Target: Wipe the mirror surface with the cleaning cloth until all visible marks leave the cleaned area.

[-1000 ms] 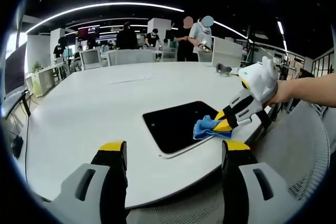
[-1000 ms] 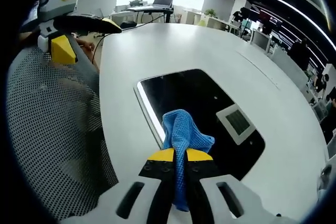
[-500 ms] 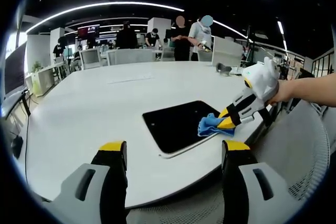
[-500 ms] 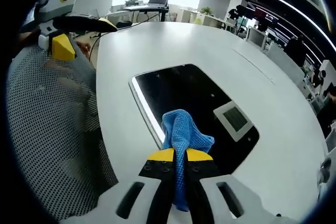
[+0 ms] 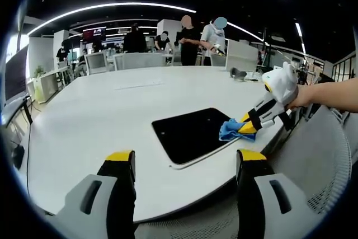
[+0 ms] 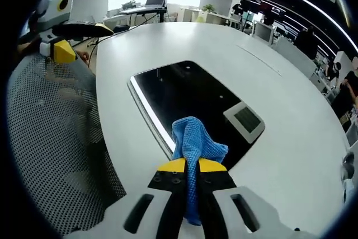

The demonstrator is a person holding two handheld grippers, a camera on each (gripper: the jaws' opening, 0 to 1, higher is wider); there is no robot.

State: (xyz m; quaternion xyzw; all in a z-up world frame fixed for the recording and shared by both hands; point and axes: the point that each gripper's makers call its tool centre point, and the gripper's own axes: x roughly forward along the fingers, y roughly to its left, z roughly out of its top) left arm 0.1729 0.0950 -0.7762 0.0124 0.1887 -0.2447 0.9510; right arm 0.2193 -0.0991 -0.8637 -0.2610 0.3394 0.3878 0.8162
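1. The mirror is lying flat on the white table, close to the table's near edge, its dark glass reflecting a ceiling vent in the right gripper view.
2. The right gripper is clenching the blue cleaning cloth between its yellow-tipped jaws, which are pressed together on the fabric.
3. In the left gripper view, that right gripper is reaching in from the right, a person's hand holding it, and the cleaning cloth is resting on the mirror's corner nearest the table's edge.
4. The left gripper is hanging released, its jaws standing wide apart with nothing between them, off the table's near edge.
5. A mesh chair is sitting beside the table's edge.
6. People are standing beyond the table's far edge.
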